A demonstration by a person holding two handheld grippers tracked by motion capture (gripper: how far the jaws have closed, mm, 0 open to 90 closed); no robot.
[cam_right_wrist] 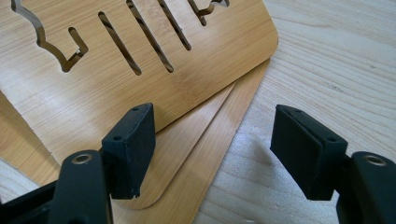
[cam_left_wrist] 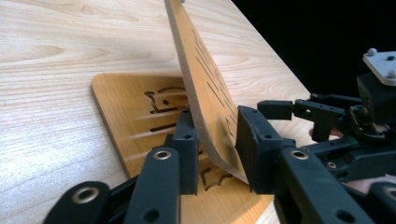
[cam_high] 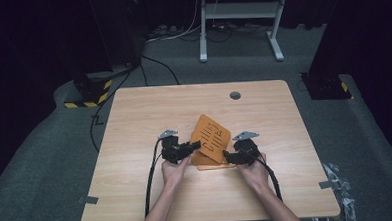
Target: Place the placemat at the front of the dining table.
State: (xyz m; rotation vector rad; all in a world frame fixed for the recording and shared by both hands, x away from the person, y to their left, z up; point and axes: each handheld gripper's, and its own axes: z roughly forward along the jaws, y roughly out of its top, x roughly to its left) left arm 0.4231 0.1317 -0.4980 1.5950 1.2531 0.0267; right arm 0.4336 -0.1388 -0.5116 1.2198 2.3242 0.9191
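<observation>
A bamboo board point(cam_high: 211, 135) with slot cut-outs stands tilted up off a flat bamboo base plate point(cam_high: 206, 162) at the middle of the wooden table point(cam_high: 134, 123). My left gripper point(cam_high: 195, 145) is shut on the tilted board's lower edge. In the left gripper view the board point(cam_left_wrist: 205, 88) rises between the two jaws of that gripper point(cam_left_wrist: 217, 149), above the base plate point(cam_left_wrist: 126, 107). My right gripper point(cam_high: 227, 155) is open at the base's right corner. In the right gripper view it point(cam_right_wrist: 212, 144) straddles the rounded corner of the flat plates point(cam_right_wrist: 196, 154), under the slotted board point(cam_right_wrist: 116, 84).
A round cable hole point(cam_high: 235, 95) lies in the table's far side. Beyond the table a white metal frame point(cam_high: 239, 11) stands on the grey floor, with cables and a black base marked with yellow tape point(cam_high: 90, 92) at the left.
</observation>
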